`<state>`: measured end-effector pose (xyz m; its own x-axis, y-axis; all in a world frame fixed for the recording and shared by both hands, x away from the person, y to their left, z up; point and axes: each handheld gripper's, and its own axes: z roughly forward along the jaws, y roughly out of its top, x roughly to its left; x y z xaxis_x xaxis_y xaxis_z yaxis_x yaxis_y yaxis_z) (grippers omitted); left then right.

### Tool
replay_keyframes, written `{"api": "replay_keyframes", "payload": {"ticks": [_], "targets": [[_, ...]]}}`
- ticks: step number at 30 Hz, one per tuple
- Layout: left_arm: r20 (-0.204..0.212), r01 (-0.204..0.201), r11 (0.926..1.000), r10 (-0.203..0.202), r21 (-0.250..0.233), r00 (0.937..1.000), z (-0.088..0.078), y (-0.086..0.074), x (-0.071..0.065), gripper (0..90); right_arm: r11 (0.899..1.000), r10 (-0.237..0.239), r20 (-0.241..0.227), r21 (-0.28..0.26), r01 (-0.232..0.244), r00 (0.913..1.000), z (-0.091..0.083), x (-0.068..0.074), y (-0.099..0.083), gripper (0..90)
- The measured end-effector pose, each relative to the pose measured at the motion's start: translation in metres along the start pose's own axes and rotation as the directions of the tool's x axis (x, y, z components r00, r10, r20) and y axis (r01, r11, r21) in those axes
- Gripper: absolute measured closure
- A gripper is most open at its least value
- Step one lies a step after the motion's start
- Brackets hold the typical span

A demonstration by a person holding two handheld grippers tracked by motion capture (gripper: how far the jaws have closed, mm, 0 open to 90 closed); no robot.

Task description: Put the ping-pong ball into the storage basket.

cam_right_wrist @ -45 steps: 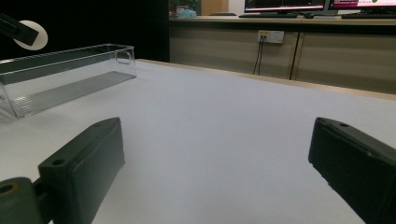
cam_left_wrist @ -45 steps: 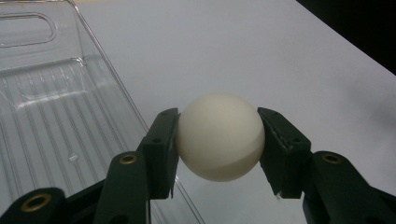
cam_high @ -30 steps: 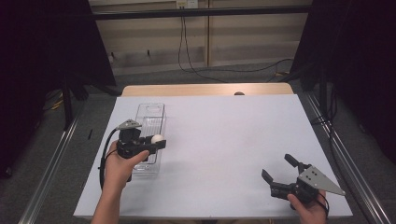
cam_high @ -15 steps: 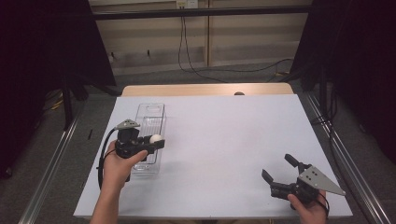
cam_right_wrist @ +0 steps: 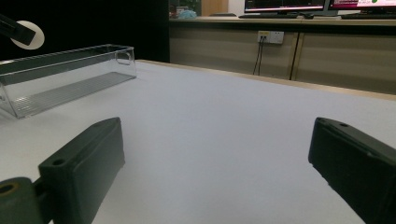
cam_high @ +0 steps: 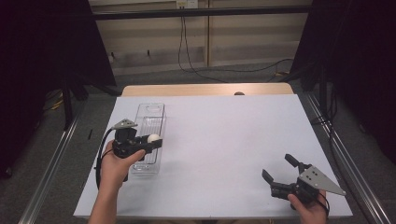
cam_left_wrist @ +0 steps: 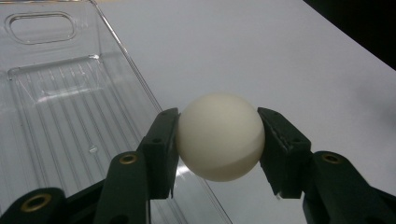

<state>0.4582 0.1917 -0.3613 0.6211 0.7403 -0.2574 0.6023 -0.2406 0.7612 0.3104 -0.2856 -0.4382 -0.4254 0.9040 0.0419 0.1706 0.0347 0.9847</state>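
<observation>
A white ball (cam_high: 153,138) is clamped between the black jaws of my left gripper (cam_high: 152,140), held above the right part of a clear plastic tray (cam_high: 150,106). In the left gripper view the ball (cam_left_wrist: 219,137) hangs over the tray's long right rim (cam_left_wrist: 126,70), and the ribbed tray floor (cam_left_wrist: 56,107) is bare. My right gripper (cam_high: 278,166) rests low at the table's front right, open, with nothing between its jaws (cam_right_wrist: 219,154). From there the tray (cam_right_wrist: 65,79) and the ball (cam_right_wrist: 29,33) show far off to the left.
A white sheet (cam_high: 233,135) covers the table, with a wooden strip (cam_high: 205,89) along the far edge. Metal rails (cam_high: 336,140) run down both sides. A cable (cam_high: 99,158) trails from the left gripper. Cabinets and monitors (cam_right_wrist: 289,5) stand beyond the table.
My left gripper has shifted very slightly left over the tray, still holding the ball. The right gripper has stayed where it was.
</observation>
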Motion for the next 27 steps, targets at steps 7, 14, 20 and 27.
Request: {"api": "replay_keyframes", "payload": {"ticks": [7,14,20,27], "targets": [[-0.009,0.005,1.0000,-0.006,-0.007,0.9999,-0.0004,-0.0006,0.0007,51.2,1.000,-0.004,0.003,-0.002,0.004,1.0000,0.0003,0.0002,0.0000,3.1],[-0.012,0.016,0.9998,-0.016,-0.007,0.9998,-0.0015,-0.0015,0.0039,51.2,1.000,0.000,0.000,0.000,0.000,1.0000,-0.0001,0.0000,0.0001,3.1],[-0.017,0.015,0.9998,-0.016,-0.010,0.9997,-0.0021,-0.0018,0.0060,51.2,1.000,-0.004,0.003,-0.002,0.004,1.0000,0.0003,0.0002,0.0001,3.1],[-0.027,0.012,0.9999,-0.012,-0.001,0.9996,-0.0019,-0.0028,0.0081,51.2,1.000,0.003,0.002,0.001,-0.003,1.0000,0.0002,0.0002,0.0001,3.1]]}}
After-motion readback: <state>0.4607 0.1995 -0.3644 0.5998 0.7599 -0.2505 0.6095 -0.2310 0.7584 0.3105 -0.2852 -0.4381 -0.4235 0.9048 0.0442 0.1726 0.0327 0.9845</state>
